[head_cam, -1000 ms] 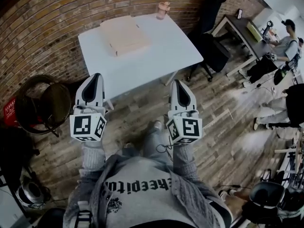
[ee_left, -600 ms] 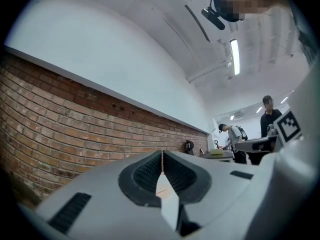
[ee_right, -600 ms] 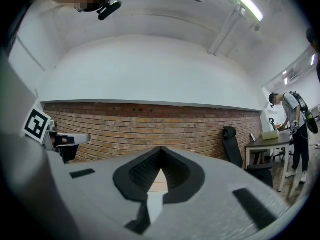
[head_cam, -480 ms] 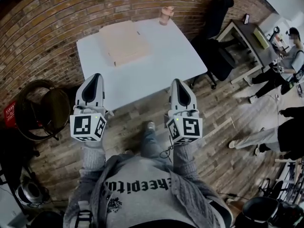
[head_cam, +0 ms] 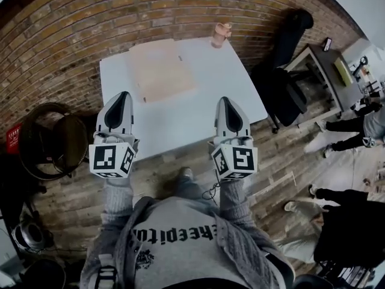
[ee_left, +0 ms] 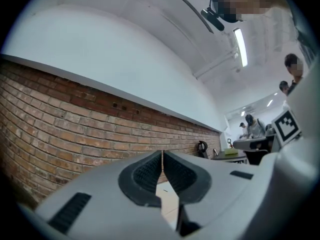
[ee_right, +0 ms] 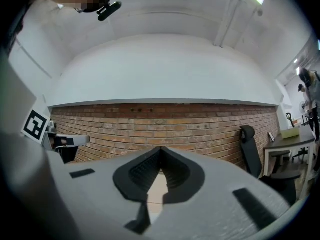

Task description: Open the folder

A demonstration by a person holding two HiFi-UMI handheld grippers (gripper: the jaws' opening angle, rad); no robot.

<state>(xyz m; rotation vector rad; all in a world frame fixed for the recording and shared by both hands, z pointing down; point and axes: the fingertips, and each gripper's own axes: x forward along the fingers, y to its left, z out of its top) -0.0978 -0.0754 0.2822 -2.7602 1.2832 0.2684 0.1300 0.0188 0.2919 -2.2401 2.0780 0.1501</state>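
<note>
A tan folder (head_cam: 157,71) lies flat and closed on the far left part of a white table (head_cam: 198,101), seen in the head view. My left gripper (head_cam: 122,95) is held level at the table's near left edge, short of the folder, with its jaws together and nothing between them. My right gripper (head_cam: 224,99) hovers at the near right edge, also shut and empty. In the left gripper view the left gripper's (ee_left: 162,153) tips meet in front of the brick wall. The right gripper's (ee_right: 160,149) tips touch the same way in the right gripper view.
A pink cup (head_cam: 221,34) stands at the table's far right corner. A brick wall (head_cam: 72,17) runs behind the table. A black office chair (head_cam: 283,83) and a dark desk (head_cam: 334,71) with people nearby are at the right. A round dark stool (head_cam: 54,137) stands left.
Both grippers have come forward together, so the table and folder now sit closer under them in the head view. Both pairs of jaws stayed shut.
</note>
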